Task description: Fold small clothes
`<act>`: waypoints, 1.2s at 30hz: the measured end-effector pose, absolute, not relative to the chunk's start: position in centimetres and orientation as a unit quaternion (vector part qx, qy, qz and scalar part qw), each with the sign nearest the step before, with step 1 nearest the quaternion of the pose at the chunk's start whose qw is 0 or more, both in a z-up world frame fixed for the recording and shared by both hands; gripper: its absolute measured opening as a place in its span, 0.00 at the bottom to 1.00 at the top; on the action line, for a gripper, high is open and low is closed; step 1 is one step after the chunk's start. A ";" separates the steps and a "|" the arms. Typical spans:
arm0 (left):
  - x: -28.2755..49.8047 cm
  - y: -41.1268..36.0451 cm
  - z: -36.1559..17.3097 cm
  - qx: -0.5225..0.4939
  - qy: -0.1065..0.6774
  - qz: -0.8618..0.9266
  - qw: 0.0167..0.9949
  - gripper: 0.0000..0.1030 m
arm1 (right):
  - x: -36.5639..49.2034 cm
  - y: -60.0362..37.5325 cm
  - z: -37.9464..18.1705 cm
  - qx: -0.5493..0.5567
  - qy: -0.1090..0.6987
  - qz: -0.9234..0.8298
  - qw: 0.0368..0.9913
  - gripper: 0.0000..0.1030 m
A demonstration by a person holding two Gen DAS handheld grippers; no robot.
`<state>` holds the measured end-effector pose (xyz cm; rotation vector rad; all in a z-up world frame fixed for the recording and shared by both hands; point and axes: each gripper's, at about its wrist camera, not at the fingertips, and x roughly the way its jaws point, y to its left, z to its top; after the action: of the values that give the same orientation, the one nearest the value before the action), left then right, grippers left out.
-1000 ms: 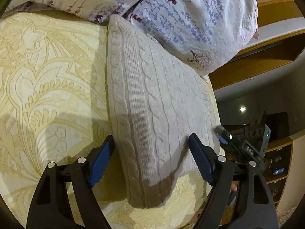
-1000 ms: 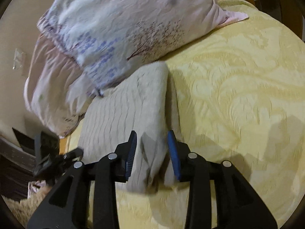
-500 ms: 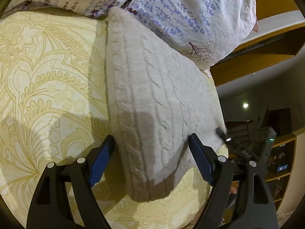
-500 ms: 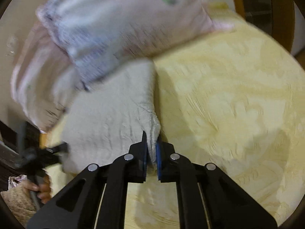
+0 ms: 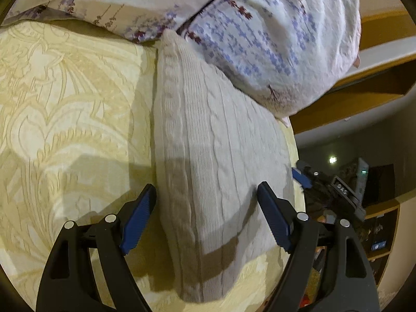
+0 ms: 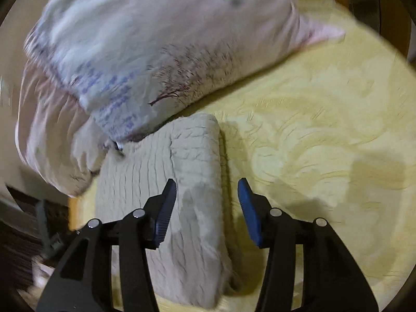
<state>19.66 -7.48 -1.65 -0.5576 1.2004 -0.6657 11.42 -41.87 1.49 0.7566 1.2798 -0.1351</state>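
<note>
While lying folded on the yellow bedspread (image 5: 65, 119), just below the floral pillow (image 5: 273, 39): cable-knit sweater (image 5: 213, 156). Hovering spread wide over its near end, pinching nothing: left gripper (image 5: 205, 215). Opening, folded edge between the pads, untouched: right gripper (image 6: 206, 208).

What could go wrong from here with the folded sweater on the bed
The sweater lies close to the bedspread's edge, so a careless nudge might slide it off. Its far end sits against the floral pillow, which may catch it or undo the fold if it is dragged. The right claw is opening with the folded edge between its pads, so that flap could spring loose.
</note>
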 end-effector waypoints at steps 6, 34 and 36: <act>21.3 -7.7 -1.2 -0.259 0.545 -0.297 0.740 0.78 | 12.3 -40.9 0.1 0.337 0.586 -0.047 0.735 0.24; 23.1 -7.5 -3.2 -0.336 0.557 -0.303 0.697 0.52 | 9.8 -40.8 -2.7 0.474 0.575 0.009 0.667 0.32; 23.1 -7.3 -3.0 -0.340 0.553 -0.309 0.695 0.47 | 9.3 -40.9 -2.5 0.497 0.561 0.016 0.661 0.29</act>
<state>23.13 -7.28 -3.00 -0.7596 1.2347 -0.6905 9.26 -40.86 -2.51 1.1251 1.2692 0.0351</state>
